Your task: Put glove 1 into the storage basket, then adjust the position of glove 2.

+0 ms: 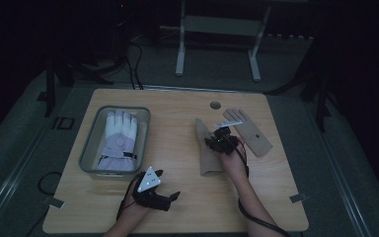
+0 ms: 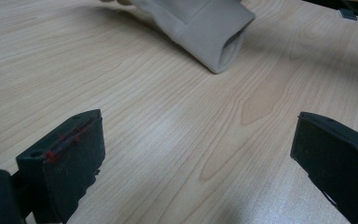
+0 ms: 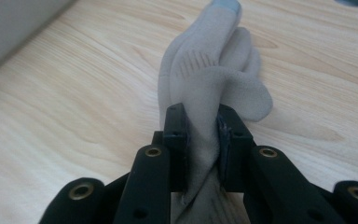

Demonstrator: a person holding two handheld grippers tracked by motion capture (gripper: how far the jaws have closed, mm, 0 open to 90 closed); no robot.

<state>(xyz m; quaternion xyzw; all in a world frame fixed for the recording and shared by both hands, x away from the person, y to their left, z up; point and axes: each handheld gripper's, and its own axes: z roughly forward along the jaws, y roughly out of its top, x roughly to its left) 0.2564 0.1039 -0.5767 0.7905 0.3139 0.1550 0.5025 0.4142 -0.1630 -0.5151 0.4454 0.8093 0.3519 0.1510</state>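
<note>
Right gripper point(image 1: 223, 138) jaws pinching beige glove point(image 1: 209, 153) mid-bench | glove's length runs toward person, cuff nearest | left gripper point(image 1: 164, 190) jaws spread, empty, cuff ahead | bin point(image 1: 90, 143) far left

The table point(image 1: 187, 207) is pale wood with a clear grain and a smooth, faintly shiny finish. The beige glove point(image 3: 205, 74) pinched in the right gripper point(image 3: 201, 144) is soft matt knit cloth, finely textured, with ribbed lines on its back and a grey fingertip patch. The second beige glove point(image 1: 249, 131) near the far right corner looks like the same matt cloth. Both grippers' jaws are matt black plastic; the left gripper point(image 2: 196, 158) shows red scuff marks. The bin point(image 1: 90, 143) looks like grey translucent plastic, holding a white and lilac fabric glove point(image 1: 118, 138).
</note>
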